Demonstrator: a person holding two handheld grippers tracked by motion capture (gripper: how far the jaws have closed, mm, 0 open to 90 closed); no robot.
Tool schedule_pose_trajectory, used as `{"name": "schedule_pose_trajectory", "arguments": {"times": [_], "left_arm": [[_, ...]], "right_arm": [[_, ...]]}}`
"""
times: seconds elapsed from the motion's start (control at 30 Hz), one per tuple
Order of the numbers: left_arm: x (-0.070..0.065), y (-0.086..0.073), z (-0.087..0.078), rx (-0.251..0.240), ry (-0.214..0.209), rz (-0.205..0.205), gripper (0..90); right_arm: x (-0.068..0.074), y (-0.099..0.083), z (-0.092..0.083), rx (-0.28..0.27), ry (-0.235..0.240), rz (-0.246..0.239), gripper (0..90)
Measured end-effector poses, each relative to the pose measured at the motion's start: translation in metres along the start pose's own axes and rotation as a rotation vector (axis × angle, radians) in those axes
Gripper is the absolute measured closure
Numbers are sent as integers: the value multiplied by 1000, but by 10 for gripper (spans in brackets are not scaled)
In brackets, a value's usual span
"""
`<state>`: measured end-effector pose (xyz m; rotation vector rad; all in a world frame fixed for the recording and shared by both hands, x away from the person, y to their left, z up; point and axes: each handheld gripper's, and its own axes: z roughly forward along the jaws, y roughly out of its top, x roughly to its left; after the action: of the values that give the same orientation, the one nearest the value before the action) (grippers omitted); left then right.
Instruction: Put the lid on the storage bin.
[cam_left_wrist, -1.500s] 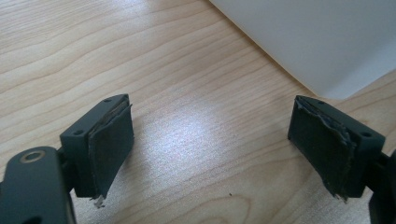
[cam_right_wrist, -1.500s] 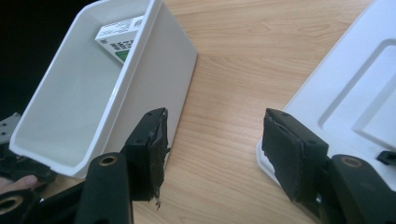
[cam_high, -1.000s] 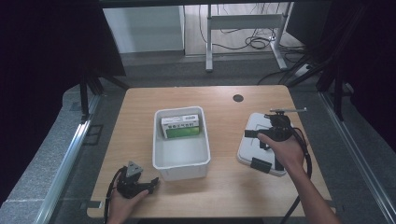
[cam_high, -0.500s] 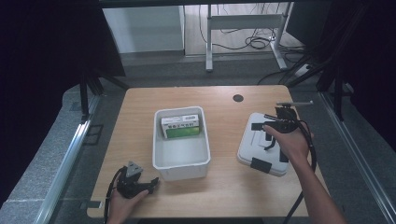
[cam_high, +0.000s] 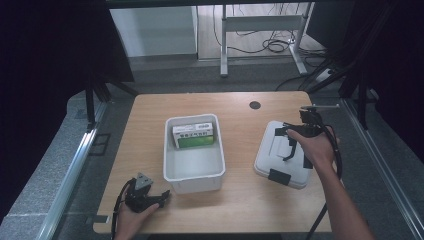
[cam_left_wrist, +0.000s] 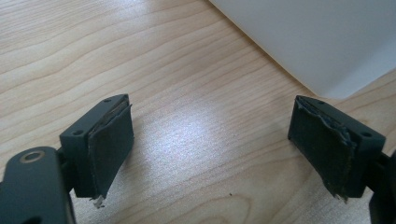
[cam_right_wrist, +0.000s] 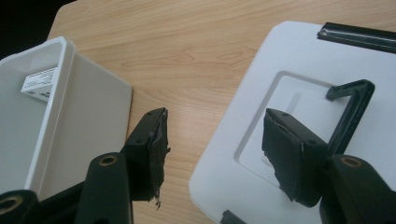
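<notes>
Lying flat on the right half of the wooden table (cam_high: 240, 210), the white lid (cam_high: 280, 155) is a rounded rectangle with softened corners and a shallow sunken panel at its middle. A black handle (cam_right_wrist: 352, 109) folds down inside that panel, bent at a right angle, and black latch clips sit on its edges: 1 at the near edge (cam_high: 279, 176) and 1 along the far edge (cam_right_wrist: 357, 36). The lid rests just beside the white bin (cam_high: 194, 177), apart from it, with bare wood between the 2.

The right gripper (cam_right_wrist: 212, 154) hangs over the lid's left edge with its jaws spread wide; 1 jaw is above the wood between bin and lid, the other above the sunken panel near the handle, and nothing is between them. In the high view the right hand (cam_high: 312, 147) covers the lid's right part.

Inside the bin, a green and white box (cam_high: 196, 136) leans against the far wall.

The left gripper (cam_left_wrist: 212, 149) sits low over bare wood at the table's near left corner, jaws wide apart and holding nothing, with the bin's near corner just ahead of it.
</notes>
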<state>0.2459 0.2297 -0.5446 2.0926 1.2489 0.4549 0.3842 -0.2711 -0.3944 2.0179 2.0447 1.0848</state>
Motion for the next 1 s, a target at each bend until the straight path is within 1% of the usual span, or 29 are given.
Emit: {"name": "schedule_pose_trajectory", "arguments": {"times": [0.57,0.6,0.77,0.8,1.0], "left_arm": [[0,0,0,1,0,0,137],[0,0,0,1,0,0,137],[0,0,0,1,-1,1,137],[0,0,0,1,0,1,137],[0,0,0,1,-1,0,137]], "right_arm": [[-14,13,4,16,-63,34,408],[-17,14,5,16,-68,42,408],[-22,16,6,22,-81,57,408],[-25,17,7,23,-84,64,408],[-31,19,9,35,-118,66,409]]}}
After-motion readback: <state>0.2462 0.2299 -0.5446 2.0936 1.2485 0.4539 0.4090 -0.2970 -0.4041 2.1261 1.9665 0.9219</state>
